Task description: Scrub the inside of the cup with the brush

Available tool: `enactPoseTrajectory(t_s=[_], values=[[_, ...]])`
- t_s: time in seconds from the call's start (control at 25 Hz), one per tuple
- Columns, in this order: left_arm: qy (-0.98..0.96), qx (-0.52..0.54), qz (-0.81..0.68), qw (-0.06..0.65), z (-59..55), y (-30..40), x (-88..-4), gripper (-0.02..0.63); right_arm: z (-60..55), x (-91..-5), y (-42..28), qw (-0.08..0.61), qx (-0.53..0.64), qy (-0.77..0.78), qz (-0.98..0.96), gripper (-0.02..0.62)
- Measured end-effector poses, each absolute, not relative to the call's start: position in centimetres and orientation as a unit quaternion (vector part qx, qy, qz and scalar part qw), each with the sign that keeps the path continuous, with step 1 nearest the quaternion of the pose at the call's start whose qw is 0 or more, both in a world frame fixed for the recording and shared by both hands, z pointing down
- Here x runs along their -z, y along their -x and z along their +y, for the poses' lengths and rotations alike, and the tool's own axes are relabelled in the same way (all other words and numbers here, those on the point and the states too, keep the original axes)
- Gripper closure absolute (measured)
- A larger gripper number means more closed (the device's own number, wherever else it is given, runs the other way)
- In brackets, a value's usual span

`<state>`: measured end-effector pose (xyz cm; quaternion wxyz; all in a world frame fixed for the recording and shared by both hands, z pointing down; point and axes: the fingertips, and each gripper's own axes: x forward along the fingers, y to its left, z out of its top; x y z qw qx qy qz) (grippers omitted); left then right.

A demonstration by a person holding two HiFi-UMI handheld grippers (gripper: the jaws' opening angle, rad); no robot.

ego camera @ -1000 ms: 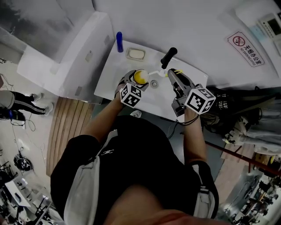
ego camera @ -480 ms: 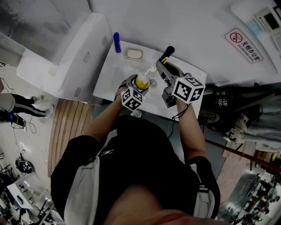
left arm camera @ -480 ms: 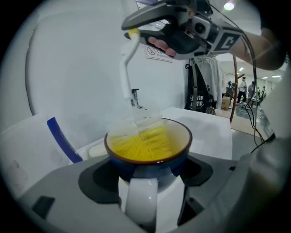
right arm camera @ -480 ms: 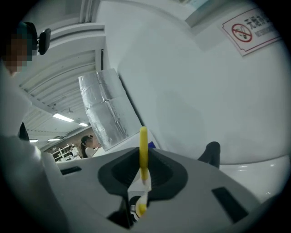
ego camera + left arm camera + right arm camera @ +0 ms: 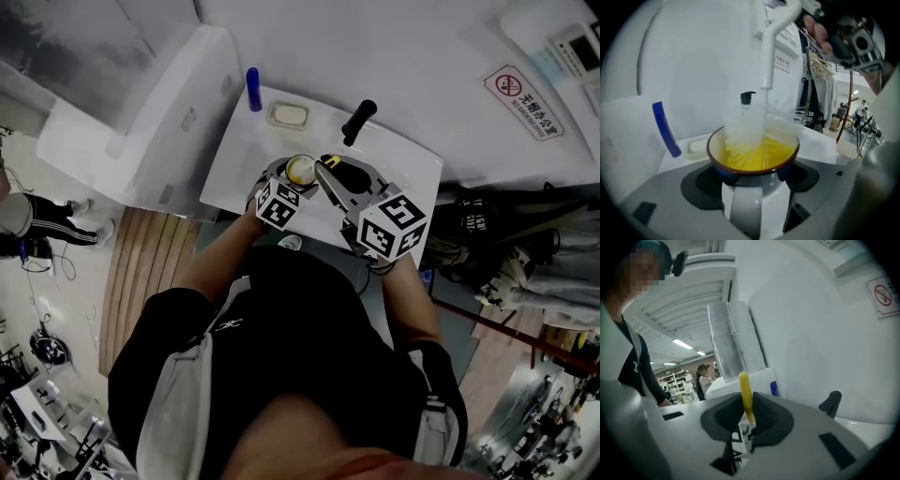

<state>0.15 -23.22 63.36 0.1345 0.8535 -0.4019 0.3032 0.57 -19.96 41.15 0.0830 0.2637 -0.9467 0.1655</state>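
The right gripper (image 5: 749, 414) has swung left and nearer since a second ago, and the brush (image 5: 766, 61) is now dipping into the cup (image 5: 752, 157). The left gripper (image 5: 287, 178) is clamping that cup, its jaws pressing on either side of the blue body just under the rim. The cup's white handle is pointing back at the gripper and its yellow inside is facing up. The right gripper is squeezing the brush's yellow handle end, which is sticking up between its pads. The white bristles (image 5: 743, 133) are sitting inside the cup towards its left wall. All of this is hanging over the middle of the white washbasin (image 5: 242, 159), with a soap dish (image 5: 288, 114) lying at its far edge.
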Motion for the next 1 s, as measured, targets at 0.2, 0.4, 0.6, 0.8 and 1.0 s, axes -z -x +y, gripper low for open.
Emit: enactPoseTrajectory(t_s=[0.2,0.4,0.6,0.8,1.0], values=[[-0.853,-0.286,-0.409,0.149,-23.8,0.4,-63.1,0.224,-21.1,-42.9,-5.8,0.049,-0.241,-0.303,-0.921,0.54],[-0.864,-0.302,-0.392,0.095,-24.0,-0.7,-61.9,0.224,-25.4,-44.4,-11.5,-0.026,-0.314,-0.365,-0.876,0.54],[-0.874,-0.335,-0.349,0.036,-22.8,-2.7,-62.1,0.224,-28.6,-45.0,-13.5,-0.072,-0.348,-0.397,-0.846,0.54],[-0.881,-0.361,-0.307,-0.003,-21.4,-4.4,-62.7,0.224,-30.1,-43.7,-10.3,-0.046,-0.318,-0.387,-0.864,0.54],[-0.884,-0.352,-0.306,0.022,-21.4,-4.9,-62.7,0.224,-28.0,-41.1,-4.8,-0.022,-0.275,-0.312,-0.909,0.537]])
